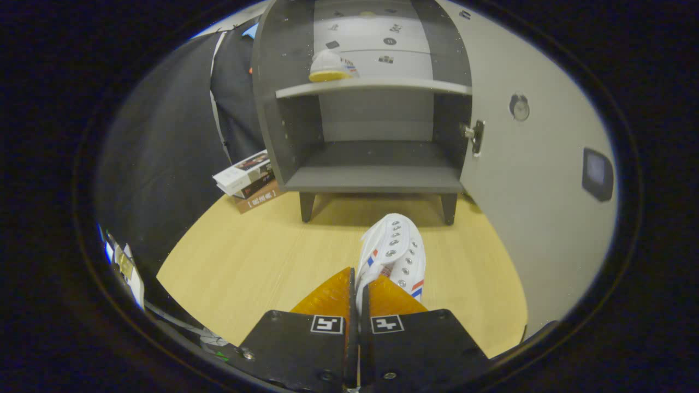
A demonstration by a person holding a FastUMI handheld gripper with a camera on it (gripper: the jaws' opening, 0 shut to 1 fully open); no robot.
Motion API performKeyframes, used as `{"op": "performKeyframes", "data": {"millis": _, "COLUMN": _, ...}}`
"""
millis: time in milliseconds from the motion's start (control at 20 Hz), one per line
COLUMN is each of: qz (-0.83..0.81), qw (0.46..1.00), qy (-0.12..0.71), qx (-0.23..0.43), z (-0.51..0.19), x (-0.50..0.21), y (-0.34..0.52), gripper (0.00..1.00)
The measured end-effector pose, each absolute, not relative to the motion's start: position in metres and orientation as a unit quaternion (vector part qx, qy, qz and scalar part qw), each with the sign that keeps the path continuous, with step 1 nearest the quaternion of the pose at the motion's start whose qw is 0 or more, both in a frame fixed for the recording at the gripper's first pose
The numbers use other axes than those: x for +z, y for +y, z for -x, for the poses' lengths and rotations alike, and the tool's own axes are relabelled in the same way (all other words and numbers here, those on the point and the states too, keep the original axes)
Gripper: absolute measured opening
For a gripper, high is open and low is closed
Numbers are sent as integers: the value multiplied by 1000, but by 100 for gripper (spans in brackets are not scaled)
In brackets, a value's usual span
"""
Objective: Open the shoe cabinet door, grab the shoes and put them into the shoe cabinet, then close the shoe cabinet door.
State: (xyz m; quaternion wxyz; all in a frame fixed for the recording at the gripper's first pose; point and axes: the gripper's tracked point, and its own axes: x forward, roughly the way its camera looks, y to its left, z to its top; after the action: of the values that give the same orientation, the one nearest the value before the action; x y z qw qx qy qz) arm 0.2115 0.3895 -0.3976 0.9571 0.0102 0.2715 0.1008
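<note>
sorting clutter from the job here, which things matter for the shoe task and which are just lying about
Job: shoe pinched in the tool; second shoe on the upper shelf; shoe cabinet; its open door.
Lying about: stack of books beside the cabinet.

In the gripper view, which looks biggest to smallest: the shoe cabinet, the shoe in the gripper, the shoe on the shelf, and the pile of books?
1. Shoe cabinet
2. White shoe pinched in the gripper, though it is nearest the camera
3. Pile of books
4. Shoe on the upper shelf, farthest away, so likely the same real size as the held one
</note>
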Motion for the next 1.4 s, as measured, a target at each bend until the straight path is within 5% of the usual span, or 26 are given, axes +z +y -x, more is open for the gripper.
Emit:
{"op": "performKeyframes", "data": {"millis": 700, "qz": 18, "qw": 987, "qy": 139, "qx": 84, "z": -301, "x": -182, "y": 398, "gripper": 5}}
{"op": "performKeyframes", "data": {"millis": 1400, "qz": 38, "qw": 981, "qy": 167, "qx": 93, "z": -494, "x": -171, "y": 395, "gripper": 5}}
